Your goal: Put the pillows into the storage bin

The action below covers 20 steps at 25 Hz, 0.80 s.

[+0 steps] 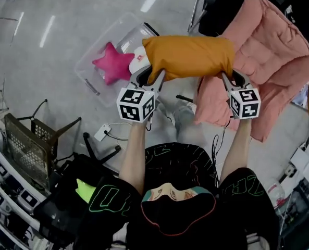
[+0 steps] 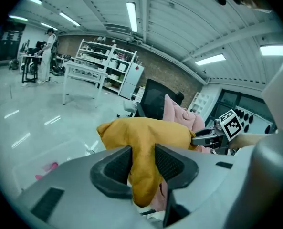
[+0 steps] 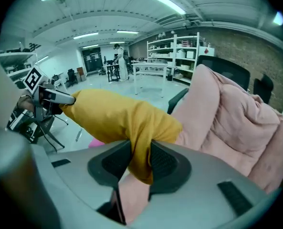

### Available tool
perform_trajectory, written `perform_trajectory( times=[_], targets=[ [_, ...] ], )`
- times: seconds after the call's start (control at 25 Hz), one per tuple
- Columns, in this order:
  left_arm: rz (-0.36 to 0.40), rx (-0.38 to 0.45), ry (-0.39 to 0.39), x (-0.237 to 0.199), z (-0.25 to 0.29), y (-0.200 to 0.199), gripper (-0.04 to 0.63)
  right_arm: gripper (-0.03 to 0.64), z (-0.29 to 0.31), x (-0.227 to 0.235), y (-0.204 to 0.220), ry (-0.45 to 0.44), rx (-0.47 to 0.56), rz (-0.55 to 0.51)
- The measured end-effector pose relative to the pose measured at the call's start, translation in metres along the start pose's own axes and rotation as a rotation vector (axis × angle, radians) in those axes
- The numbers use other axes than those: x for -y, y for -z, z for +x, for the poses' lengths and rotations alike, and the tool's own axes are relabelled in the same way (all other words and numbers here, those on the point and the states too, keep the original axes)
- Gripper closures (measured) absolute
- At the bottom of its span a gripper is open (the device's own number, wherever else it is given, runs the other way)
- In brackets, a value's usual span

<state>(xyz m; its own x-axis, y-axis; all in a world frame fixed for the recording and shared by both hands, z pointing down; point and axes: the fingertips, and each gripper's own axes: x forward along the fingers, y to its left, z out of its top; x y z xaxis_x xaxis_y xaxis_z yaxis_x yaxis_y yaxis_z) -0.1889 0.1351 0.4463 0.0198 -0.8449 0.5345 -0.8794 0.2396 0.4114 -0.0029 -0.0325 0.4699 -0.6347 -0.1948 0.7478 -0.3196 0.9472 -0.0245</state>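
Both bare forearms reach straight ahead toward 12 o'clock, side by side and well apart, holding the orange pillow (image 1: 188, 56) up in the air between them. Its long axis runs level from 9 to 3 o'clock. The left gripper (image 1: 153, 80) pinches a fold of the pillow's 9 o'clock end, and the right gripper (image 1: 228, 80) pinches a fold at its 3 o'clock end. A pink quilt (image 1: 271, 51) lies at 3 o'clock. At 10 o'clock, on the floor below, the clear storage bin (image 1: 91, 74) holds 1 pink star pillow (image 1: 112, 62) and a white item (image 1: 139, 57).
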Motion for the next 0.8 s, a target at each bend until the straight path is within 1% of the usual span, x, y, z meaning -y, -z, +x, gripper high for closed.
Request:
perform_trajectory(
  times=[0.16, 0.32, 0.52, 0.68, 0.8],
  targets=[
    [-0.109, 0.033, -0.085, -0.061, -0.036, 0.011, 0.451, 0.492, 0.039, -0.050, -0.041, -0.077, -0.036, -0.109],
    [-0.203, 0.037, -0.165, -0.124, -0.070, 0.030, 0.448, 0.491, 0.087, -0.105, -0.073, -0.144, -0.085, -0.204],
    [-0.318, 0.033, -0.278, -0.204, -0.104, 0.067, 0.442, 0.483, 0.164, -0.174, -0.092, -0.255, -0.168, -0.291],
    [-0.397, 0.026, -0.346, -0.263, -0.126, 0.092, 0.437, 0.474, 0.221, -0.224, -0.104, -0.310, -0.221, -0.352],
    [-0.448, 0.023, -0.409, -0.304, -0.140, 0.107, 0.434, 0.453, 0.260, -0.256, -0.120, -0.347, -0.232, -0.388]
  ],
)
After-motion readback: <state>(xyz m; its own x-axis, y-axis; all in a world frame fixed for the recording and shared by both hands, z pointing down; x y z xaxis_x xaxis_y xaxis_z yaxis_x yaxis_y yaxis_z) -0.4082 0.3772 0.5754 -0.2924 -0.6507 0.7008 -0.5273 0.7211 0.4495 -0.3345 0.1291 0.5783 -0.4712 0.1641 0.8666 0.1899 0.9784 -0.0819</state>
